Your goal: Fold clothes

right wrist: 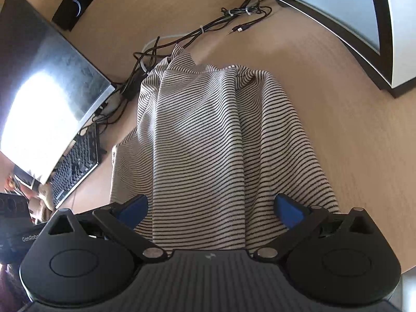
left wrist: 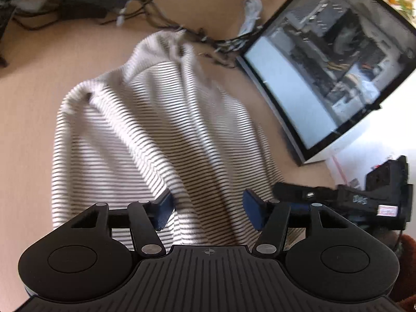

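A white garment with thin black stripes [left wrist: 145, 140] lies rumpled on the wooden desk [left wrist: 23, 109]; it also shows in the right wrist view [right wrist: 208, 140]. My left gripper [left wrist: 208, 210] is open, its blue pads [left wrist: 163, 212] spread over the garment's near edge, with cloth between them. My right gripper [right wrist: 212, 210] is open wide, its blue pads [right wrist: 288, 212] either side of the garment's near edge. Neither holds the cloth. The other gripper [left wrist: 345, 202] shows at the right of the left wrist view.
A monitor [left wrist: 325, 72] stands right of the garment in the left wrist view. In the right wrist view a monitor [right wrist: 44, 98] and keyboard [right wrist: 75, 163] sit at left, another monitor [right wrist: 351, 15] at top right, and cables [right wrist: 187, 39] lie behind the garment.
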### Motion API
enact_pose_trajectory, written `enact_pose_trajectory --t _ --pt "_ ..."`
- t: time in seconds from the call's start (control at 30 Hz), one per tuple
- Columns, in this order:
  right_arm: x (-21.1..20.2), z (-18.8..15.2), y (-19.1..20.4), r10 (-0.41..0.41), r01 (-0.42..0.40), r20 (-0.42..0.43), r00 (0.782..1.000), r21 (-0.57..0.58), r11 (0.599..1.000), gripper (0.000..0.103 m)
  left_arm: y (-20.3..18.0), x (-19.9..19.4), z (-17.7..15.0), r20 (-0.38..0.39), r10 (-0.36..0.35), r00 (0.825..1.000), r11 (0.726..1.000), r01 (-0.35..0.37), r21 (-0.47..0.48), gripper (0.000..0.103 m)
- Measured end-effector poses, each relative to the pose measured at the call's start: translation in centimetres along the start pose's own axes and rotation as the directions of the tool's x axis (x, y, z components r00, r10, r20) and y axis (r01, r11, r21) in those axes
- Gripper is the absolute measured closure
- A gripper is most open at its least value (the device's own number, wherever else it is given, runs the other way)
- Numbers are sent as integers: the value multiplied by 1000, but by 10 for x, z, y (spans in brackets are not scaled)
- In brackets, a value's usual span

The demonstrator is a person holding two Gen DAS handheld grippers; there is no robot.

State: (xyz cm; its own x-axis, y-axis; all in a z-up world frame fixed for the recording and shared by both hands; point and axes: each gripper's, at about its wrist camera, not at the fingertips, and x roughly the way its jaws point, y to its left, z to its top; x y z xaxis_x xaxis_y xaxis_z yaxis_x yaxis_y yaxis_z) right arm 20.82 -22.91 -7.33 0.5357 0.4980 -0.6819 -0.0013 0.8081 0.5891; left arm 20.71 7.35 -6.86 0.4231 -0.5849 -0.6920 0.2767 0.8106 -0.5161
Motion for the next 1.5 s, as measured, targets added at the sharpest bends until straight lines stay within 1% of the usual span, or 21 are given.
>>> enact_pose_trajectory --t 0.07,0.17,0.23,0.27,0.33,0.43,0.5,0.57,0.6,0.63,0.77,0.8,0.83,0.87,0.9,0.93,1.13,1.23,1.37,1.43,1.5 --pt "1 0 1 -1 1 -5 1000 -9 1000 0 -1 5 -1 -25 15 1000 1000 -15 6 34" --pt "2 -1 4 -11 11 -11 1000 -35 999 0 -7 14 -4 -53 32 998 999 -30 31 36" --pt "4 -1 7 -21 20 -17 1000 -53 998 0 -8 14 0 -45 43 998 999 -41 33 82" --pt "4 0 7 -23 22 -19 1000 -58 998 0 -1 4 10 3 47 999 999 -47 9 92" --pt "3 0 7 -21 20 -20 1000 -56 998 0 11 -17 31 98 58 994 998 -55 -40 94" --pt "3 -1 6 -18 17 -15 1000 -49 999 0 29 -48 61 237 83 968 992 -57 -114 94" --pt "4 -1 8 -31 30 -14 999 -54 998 0 41 -69 82 326 104 940 985 -53 -163 94" --pt "5 -1 11 -47 46 -15 999 -63 997 0 67 -92 107 410 184 893 966 -89 -241 94" --pt "5 -2 13 -57 55 -15 998 -70 996 0 83 -101 117 431 228 873 952 -109 -285 94" --pt "6 -2 15 -62 61 -14 998 -77 995 0 99 -105 123 434 261 862 937 -118 -328 94" --pt "12 -2 20 -64 62 -14 998 -93 994 0 155 -100 124 368 318 874 875 -122 -468 93" --pt "13 -2 22 -65 63 -17 998 -98 993 0 165 -97 120 349 327 878 861 -124 -493 89" --pt "15 -3 25 -75 73 -18 997 -109 991 0 174 -95 114 338 334 880 846 -121 -520 77" --pt "16 -4 28 -88 85 -19 996 -120 989 0 181 -96 107 336 340 878 829 -111 -548 70" --pt "17 -5 30 -101 97 -19 995 -132 986 0 182 -97 103 336 344 877 827 -114 -550 58" --pt "18 -6 34 -120 117 -17 993 -144 983 0 178 -98 102 337 346 876 842 -131 -524 50" --pt "30 -10 54 -244 236 -15 970 -202 951 0 156 -107 95 343 357 869 905 -231 -357 30" --pt "35 -4 61 -274 260 -31 961 -236 936 0 144 -112 91 347 362 865 922 -279 -267 19" --pt "38 4 70 -288 261 -50 956 -297 919 0 128 -113 88 350 368 861 930 -339 -143 11" --pt "30 6 91 -336 353 121 934 -454 818 0 116 -99 90 340 373 863 926 -370 -77 8" --pt "20 8 114 -343 463 311 886 -581 670 0 103 -84 93 330 378 865 918 -397 -11 8"
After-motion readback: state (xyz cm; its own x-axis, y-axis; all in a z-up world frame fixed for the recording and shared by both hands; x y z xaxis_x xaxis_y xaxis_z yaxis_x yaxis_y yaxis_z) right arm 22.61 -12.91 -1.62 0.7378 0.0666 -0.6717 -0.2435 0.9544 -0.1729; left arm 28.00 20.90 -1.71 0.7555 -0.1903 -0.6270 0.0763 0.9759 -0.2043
